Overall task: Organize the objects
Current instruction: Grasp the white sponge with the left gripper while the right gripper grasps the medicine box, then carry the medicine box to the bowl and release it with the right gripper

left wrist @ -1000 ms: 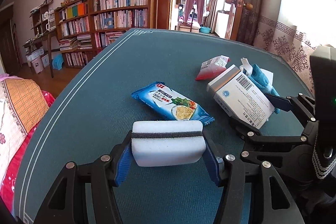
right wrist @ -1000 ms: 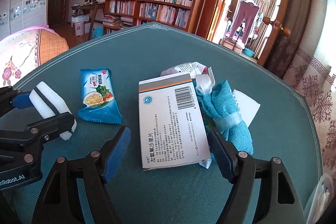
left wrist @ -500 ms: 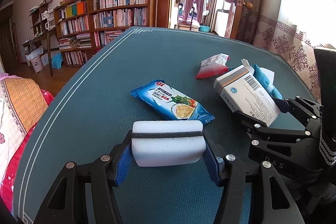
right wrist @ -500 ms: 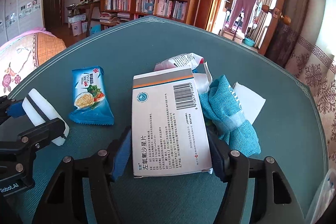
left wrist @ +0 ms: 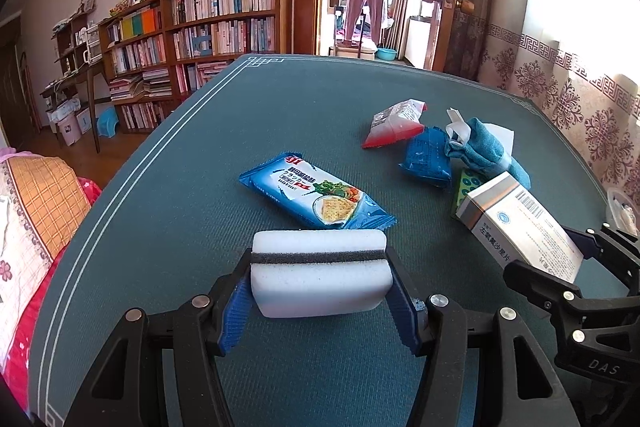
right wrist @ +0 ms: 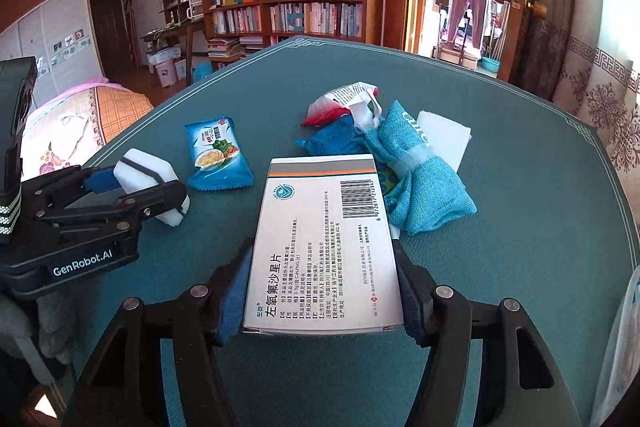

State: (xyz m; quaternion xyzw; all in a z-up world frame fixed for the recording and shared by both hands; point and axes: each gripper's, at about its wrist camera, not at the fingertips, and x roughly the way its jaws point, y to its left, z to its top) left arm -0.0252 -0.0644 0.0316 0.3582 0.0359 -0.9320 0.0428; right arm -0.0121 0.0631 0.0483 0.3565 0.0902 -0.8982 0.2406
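Observation:
My left gripper (left wrist: 320,291) is shut on a white sponge with a dark stripe (left wrist: 320,277), held low over the green table (left wrist: 248,115). My right gripper (right wrist: 324,291) is shut on a white medicine box with a barcode (right wrist: 324,231) and holds it lifted off the table. The box (left wrist: 520,227) also shows at the right of the left wrist view, and the sponge (right wrist: 146,179) at the left of the right wrist view. A blue cracker packet (left wrist: 316,197) lies just beyond the sponge.
A pile sits at the right middle of the table: a red-and-white pouch (left wrist: 394,123), a small blue packet (left wrist: 428,157), a rolled teal cloth (right wrist: 416,179) and a white tissue (right wrist: 444,135). A bed (right wrist: 84,115) stands left of the table, bookshelves (left wrist: 208,27) behind.
My right gripper has closed on the medicine box and lifted it back off the pile, uncovering the small blue packet. The left gripper and sponge have stayed in place.

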